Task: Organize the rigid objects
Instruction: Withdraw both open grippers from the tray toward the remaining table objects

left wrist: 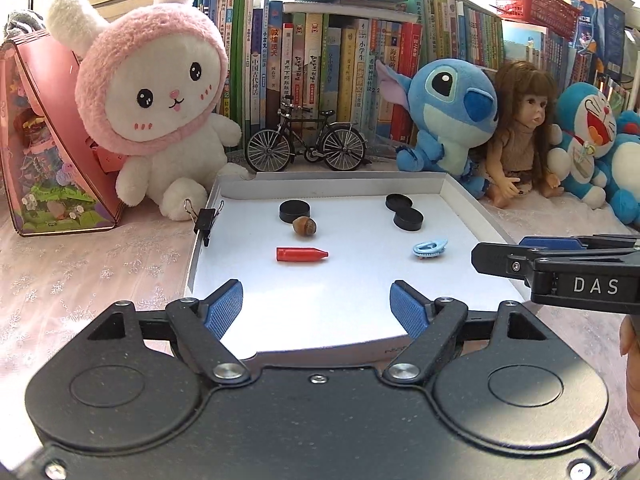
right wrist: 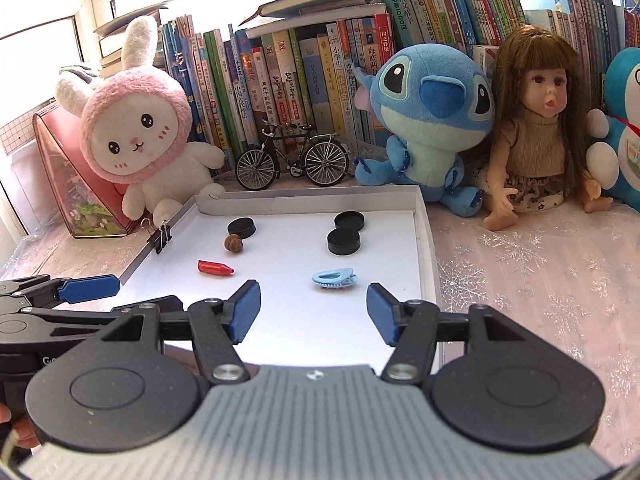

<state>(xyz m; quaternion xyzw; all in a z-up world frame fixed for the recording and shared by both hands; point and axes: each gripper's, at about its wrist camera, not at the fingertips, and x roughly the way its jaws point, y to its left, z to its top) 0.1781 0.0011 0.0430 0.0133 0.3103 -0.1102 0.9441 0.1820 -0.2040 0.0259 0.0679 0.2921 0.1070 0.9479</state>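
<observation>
tray (left wrist: 456,200): white inside and out
pucks (left wrist: 295,211): three, plain black
crayon-shaped piece (left wrist: 301,255): red
hair clip (left wrist: 429,249): light blue
acorn (left wrist: 305,225): brown
binder clip (left wrist: 205,218): black with silver wire handles
gripper pads (left wrist: 224,308): blue, finely ribbed, on black arms
tablecloth (right wrist: 540,280): pale pink with silvery snowflakes
rabbit plush (left wrist: 160,92): white with a pink hood
toy bicycle (left wrist: 306,144): black

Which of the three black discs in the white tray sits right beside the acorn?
The lone black disc on the tray's left, just behind the acorn. The other two discs overlap on the right.
</observation>
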